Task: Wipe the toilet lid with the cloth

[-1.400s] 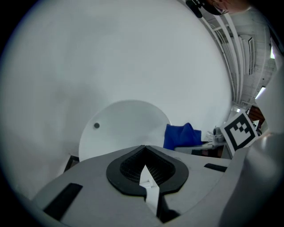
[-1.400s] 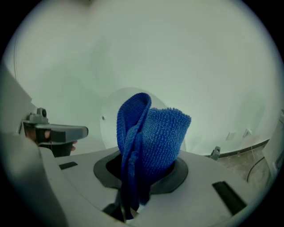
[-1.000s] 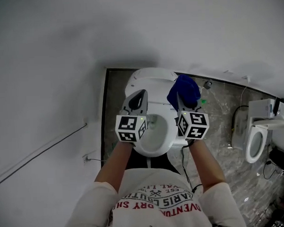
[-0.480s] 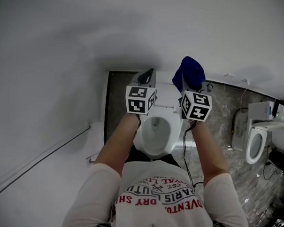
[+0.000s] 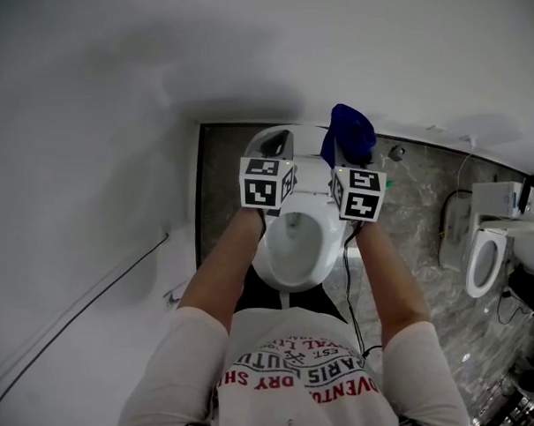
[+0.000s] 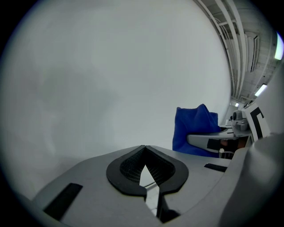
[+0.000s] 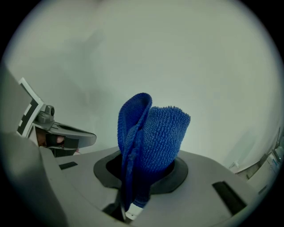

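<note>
Both grippers have travelled from above the front of the seat a second ago to the back of the toilet, close to the white wall; the blue cloth has gone with them.

In the head view the person is standing over the open bowl, arms reaching forward; the left gripper is hovering over the left part of the raised toilet lid, and the right gripper is hovering at the lid's right edge, the two side by side and near each other.

In the left gripper view the left gripper is keeping its fingers together at the tips with nothing between them; only a small sliver of light is showing lower down; the cloth is showing off to the right.

In the right gripper view the right gripper is clamping its fingers on the folded microfibre cloth, which is standing up out of the fingers in front of the wall; a small white tag is hanging at its lower edge, its print too small to read; whether the cloth is touching the lid cannot be told.

Print on the person's shirt is appearing upside down; "PARIS" and "EST." can be made out; a second toilet is standing on the grey marbled floor at the right.
</note>
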Motion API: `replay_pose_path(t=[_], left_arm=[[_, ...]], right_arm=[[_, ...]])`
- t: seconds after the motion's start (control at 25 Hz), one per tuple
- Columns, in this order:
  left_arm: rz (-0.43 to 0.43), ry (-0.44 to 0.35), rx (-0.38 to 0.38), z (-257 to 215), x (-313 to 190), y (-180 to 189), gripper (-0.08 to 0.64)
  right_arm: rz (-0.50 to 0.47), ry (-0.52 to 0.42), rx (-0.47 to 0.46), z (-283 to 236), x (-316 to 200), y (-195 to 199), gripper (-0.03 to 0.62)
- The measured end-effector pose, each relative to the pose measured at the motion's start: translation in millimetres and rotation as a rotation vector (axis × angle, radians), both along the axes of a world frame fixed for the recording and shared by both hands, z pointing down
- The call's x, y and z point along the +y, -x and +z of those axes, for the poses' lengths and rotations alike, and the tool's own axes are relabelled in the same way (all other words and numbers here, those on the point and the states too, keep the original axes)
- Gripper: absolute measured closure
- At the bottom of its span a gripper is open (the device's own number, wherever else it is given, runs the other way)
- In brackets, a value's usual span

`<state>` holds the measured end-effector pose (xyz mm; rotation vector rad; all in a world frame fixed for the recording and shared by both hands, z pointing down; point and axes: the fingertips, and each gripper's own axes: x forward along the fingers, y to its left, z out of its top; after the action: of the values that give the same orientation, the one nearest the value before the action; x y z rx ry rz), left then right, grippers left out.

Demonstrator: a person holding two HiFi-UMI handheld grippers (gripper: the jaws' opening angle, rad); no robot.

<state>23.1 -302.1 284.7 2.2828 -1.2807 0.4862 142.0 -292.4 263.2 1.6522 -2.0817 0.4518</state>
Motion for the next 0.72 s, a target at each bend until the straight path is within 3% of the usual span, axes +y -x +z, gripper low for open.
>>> replay_pose_path(t=[0.12, 0.36, 0.56, 0.72], left_arm=[[-0.011, -0.011, -0.022, 0, 6, -2, 0.554], [-0.069, -0.008, 0.066, -2, 27, 10, 0.554], [-0.068, -0.073, 0.033, -10, 53, 13, 0.554], [-0.112, -0.057, -0.002, -8, 86, 15, 0.554]], right_arm=[[0.003, -0.016, 0.002, 2, 5, -2, 0.499], [0.005, -0.055, -0.006, 4, 30, 0, 0.499], [-0.012, -0.096, -0.005, 1, 54, 3, 0.499], [-0.05, -0.085, -0.016, 3, 87, 5, 0.499]])
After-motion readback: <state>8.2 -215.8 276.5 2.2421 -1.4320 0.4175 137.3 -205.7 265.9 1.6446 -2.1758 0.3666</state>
